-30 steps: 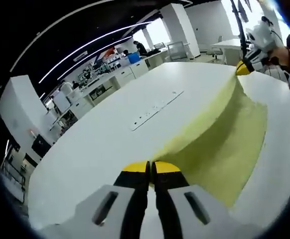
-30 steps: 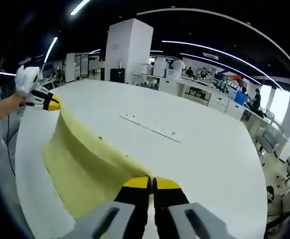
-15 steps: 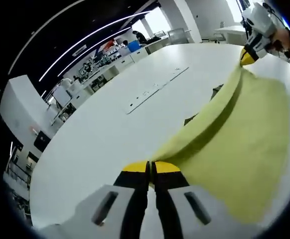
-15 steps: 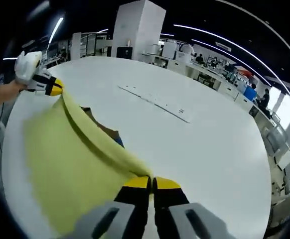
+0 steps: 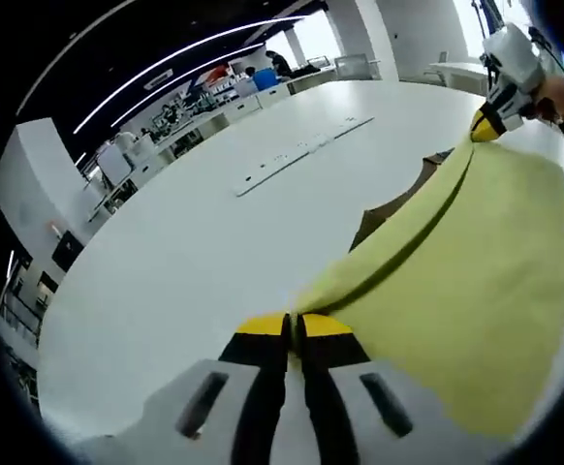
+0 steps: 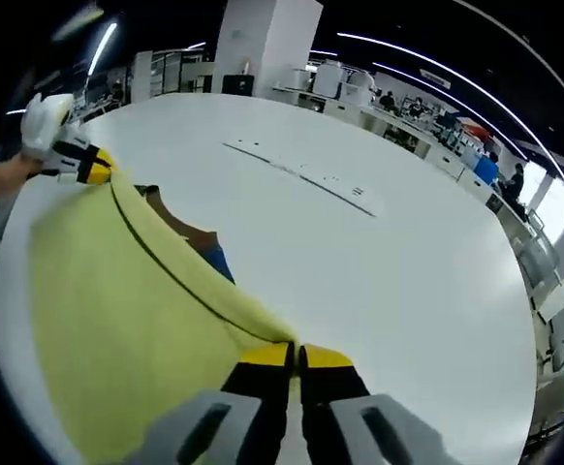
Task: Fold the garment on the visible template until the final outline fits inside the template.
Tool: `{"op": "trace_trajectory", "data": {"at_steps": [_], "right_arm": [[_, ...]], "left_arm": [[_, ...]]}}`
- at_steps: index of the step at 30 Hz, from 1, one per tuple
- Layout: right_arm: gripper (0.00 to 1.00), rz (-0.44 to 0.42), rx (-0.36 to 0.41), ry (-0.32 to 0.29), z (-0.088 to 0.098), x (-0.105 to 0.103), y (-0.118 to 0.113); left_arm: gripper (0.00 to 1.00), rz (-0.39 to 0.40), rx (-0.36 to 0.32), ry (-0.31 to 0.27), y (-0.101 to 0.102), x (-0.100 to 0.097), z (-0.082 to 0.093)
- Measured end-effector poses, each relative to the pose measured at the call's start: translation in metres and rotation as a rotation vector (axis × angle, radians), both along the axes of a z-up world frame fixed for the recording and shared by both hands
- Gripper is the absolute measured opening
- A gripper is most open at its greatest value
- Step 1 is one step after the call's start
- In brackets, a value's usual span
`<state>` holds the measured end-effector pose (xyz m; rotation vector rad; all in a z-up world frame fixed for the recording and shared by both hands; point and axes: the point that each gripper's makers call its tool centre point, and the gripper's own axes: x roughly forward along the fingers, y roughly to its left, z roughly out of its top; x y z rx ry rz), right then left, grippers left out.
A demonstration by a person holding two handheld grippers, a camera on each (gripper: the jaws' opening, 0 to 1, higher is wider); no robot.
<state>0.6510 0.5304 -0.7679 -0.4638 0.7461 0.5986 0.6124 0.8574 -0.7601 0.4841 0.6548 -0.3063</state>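
Note:
A pale yellow garment (image 5: 466, 281) hangs stretched between my two grippers over a white table (image 5: 185, 242). My left gripper (image 5: 288, 325) is shut on one end of its raised edge, and my right gripper (image 5: 488, 123) pinches the other end at the upper right. In the right gripper view the right gripper (image 6: 288, 356) is shut on the garment (image 6: 117, 300), and the left gripper (image 6: 86, 165) holds the far end. Beneath the lifted edge shows a brown template (image 5: 391, 205) (image 6: 183, 226) with a blue patch (image 6: 218, 262).
A long cable slot (image 5: 303, 153) (image 6: 301, 177) runs across the table's middle. A person's hand (image 6: 6, 179) holds the far gripper. Desks, a white pillar (image 6: 263, 44) and people stand in the office beyond the table.
Both grippers have lifted the garment's edge higher off the table. More of the brown template and the blue patch now shows beneath it.

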Motion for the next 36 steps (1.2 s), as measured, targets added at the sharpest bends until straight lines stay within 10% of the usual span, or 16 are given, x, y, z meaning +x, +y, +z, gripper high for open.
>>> {"op": "trace_trajectory", "data": {"at_steps": [10,18,24,36], "right_arm": [[0.35,0.072,0.013,0.025,0.008,-0.018,0.006],[0.3,-0.09,0.033,-0.077,0.005,0.019,-0.01],[0.25,-0.144,0.075,-0.117,0.011,0.03,-0.011],[0.42,-0.143,0.283,0.021,0.032,-0.009,0.0]], "left_arm": [[0.3,-0.086,-0.082,0.007,-0.005,-0.011,0.006],[0.31,-0.016,-0.063,-0.089,0.009,0.02,0.007],[0.39,0.134,-0.172,-0.131,0.028,0.031,0.017],[0.58,0.141,-0.377,-0.107,0.022,-0.015,0.04]]}}
